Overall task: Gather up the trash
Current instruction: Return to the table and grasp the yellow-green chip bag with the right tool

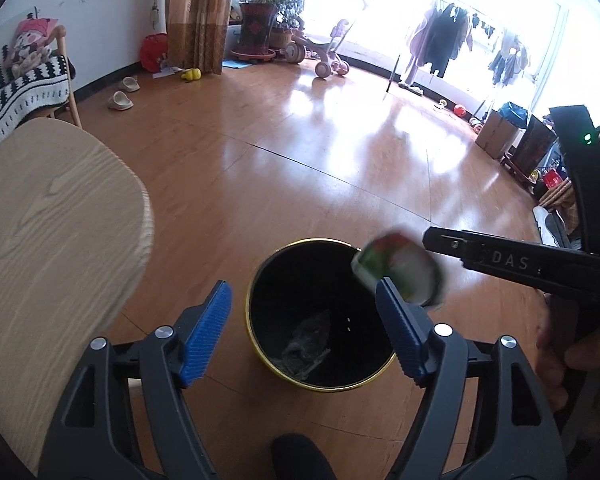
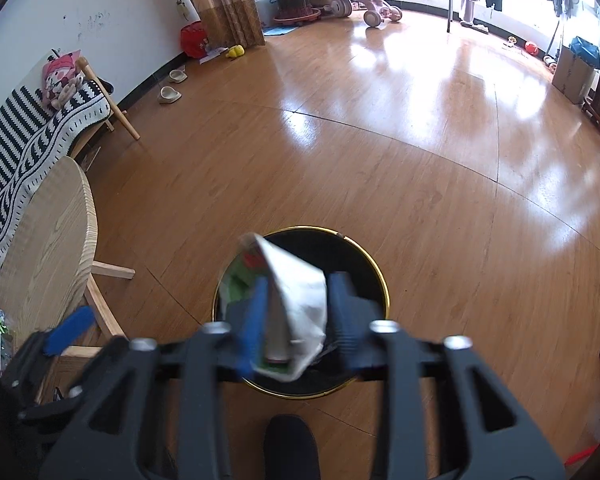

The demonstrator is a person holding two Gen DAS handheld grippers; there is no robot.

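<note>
- Found the crumpled wrapper [image 2: 296,304], white with green and red print, low in the middle of the right wrist view, between the two fingers of the right gripper [image 2: 300,280].
- Saw it touching the blue pad on the left side; could not tell, because of blur, whether the jaws clamped it or had just let it go.
- Saw the same wrapper [image 1: 396,268] in the left wrist view, right of centre, smeared, just beside the tip of the right gripper [image 1: 428,240] and over the rim of the bin.
- Placed the black bin [image 2: 360,256] with gold rim directly under the wrapper, in the lower middle of both views; noticed a clear crumpled bag [image 1: 308,340] on its bottom.
- Judged the step as the drop into the bin [image 1: 284,280]; for the next move, needed only a full opening of the jaws while staying above the mouth.
- Noted the left gripper [image 1: 302,284] at the bottom of its view, jaws wide apart and holding nothing, also over the bin.
- Noted the round wooden table [image 1: 52,240] at the left edge.
</note>
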